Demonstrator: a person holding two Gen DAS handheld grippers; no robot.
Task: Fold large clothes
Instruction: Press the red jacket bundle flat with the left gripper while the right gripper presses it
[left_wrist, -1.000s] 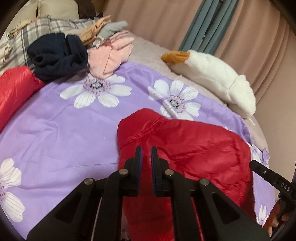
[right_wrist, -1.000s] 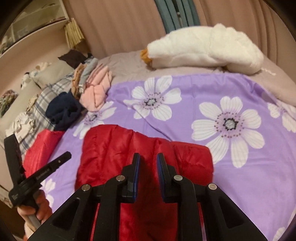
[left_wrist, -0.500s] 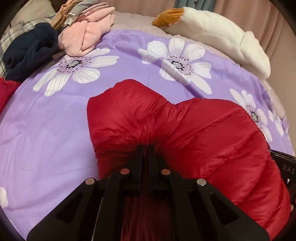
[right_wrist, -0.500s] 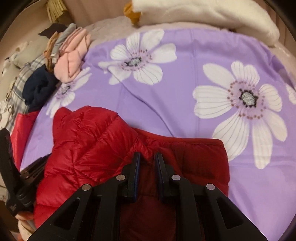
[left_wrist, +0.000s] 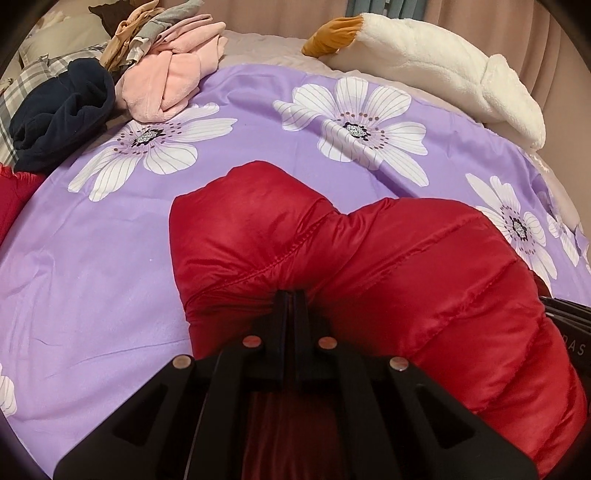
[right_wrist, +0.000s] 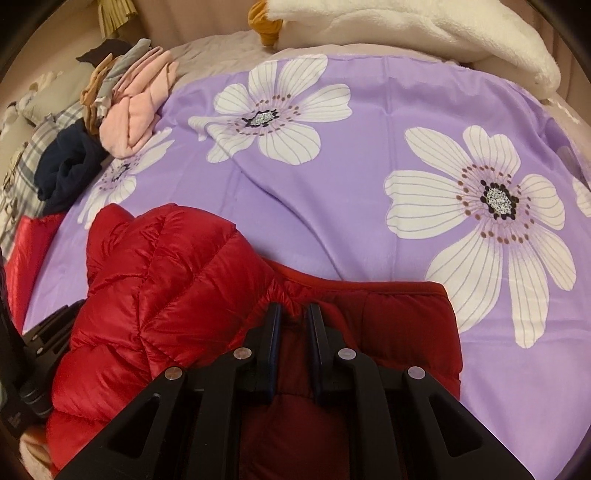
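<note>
On the purple flowered sheet (left_wrist: 92, 266) a red jacket (left_wrist: 388, 266) is lying bunched at the near edge, puffed up in quilted folds. The left gripper (left_wrist: 291, 297) is pinching a fold of it, the fingers pressed fully together on the red fabric. The right gripper (right_wrist: 293, 310) is clamping the jacket's edge, with a gathered tuck of cloth sitting between its nearly closed fingers. At the far left of the sheet a navy garment (left_wrist: 62, 110) and a pink one (left_wrist: 170, 81) are lying heaped, and a white plush toy (left_wrist: 436, 70) is resting along the far side.
</note>
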